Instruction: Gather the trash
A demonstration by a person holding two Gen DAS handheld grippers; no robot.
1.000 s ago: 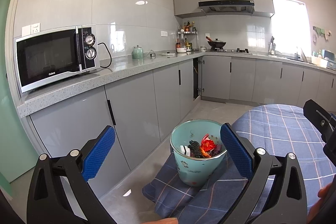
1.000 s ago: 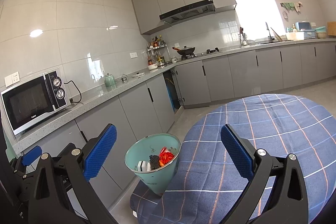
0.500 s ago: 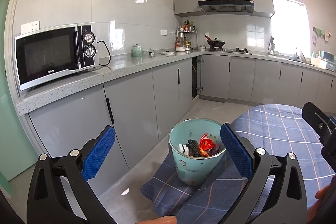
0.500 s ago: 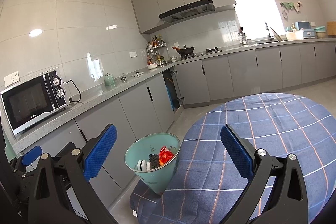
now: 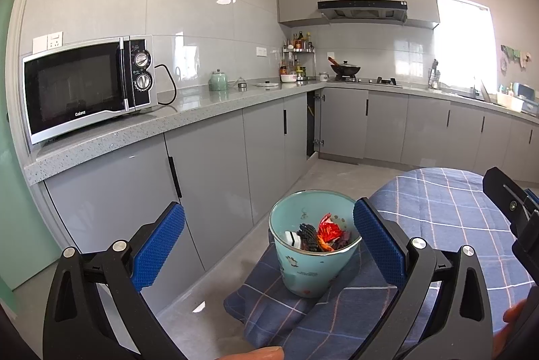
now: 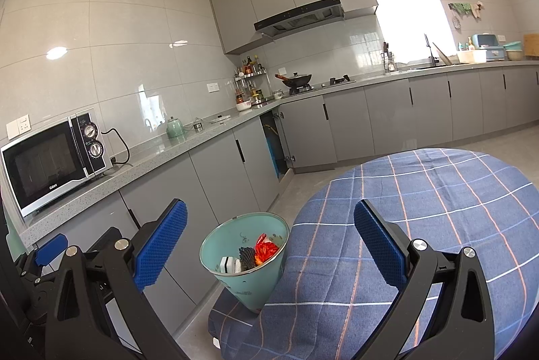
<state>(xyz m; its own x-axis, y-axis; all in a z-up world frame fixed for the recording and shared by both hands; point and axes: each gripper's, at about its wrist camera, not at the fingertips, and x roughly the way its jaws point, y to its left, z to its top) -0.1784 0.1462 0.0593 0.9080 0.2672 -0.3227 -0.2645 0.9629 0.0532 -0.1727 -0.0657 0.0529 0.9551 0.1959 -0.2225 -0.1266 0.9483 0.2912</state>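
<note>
Now I am looking out through both cameras, and I am going from left to right. Far on the left, a microwave [image 5: 88, 87] is sitting on the grey counter [image 5: 188, 117], and a small green kettle [image 5: 218, 81] is standing further along it. A wok [image 5: 345, 68] is resting on the stove in the corner.

My left gripper [image 5: 269, 242] is hanging in the air with its blue pads spread wide apart — it is holding nothing. Just past it, the trash bin [image 5: 311, 259] is sitting on the hanging edge of the blue checked tablecloth [image 5: 438, 218], and it is leaning a little. Inside it, trash is lying in a heap: a red crumpled wrapper [image 5: 330, 230], a dark bumpy piece [image 5: 308, 233] and a white bit [image 5: 292, 238].

My right gripper [image 6: 269, 242] is also staying wide open and is gripping nothing. From that camera the bin is showing low and left of the middle, touching the cloth — the round table top is stretching away to the right. Far right, a sink tap [image 6: 429, 51] is standing under the bright window [image 6: 409, 16].
</note>
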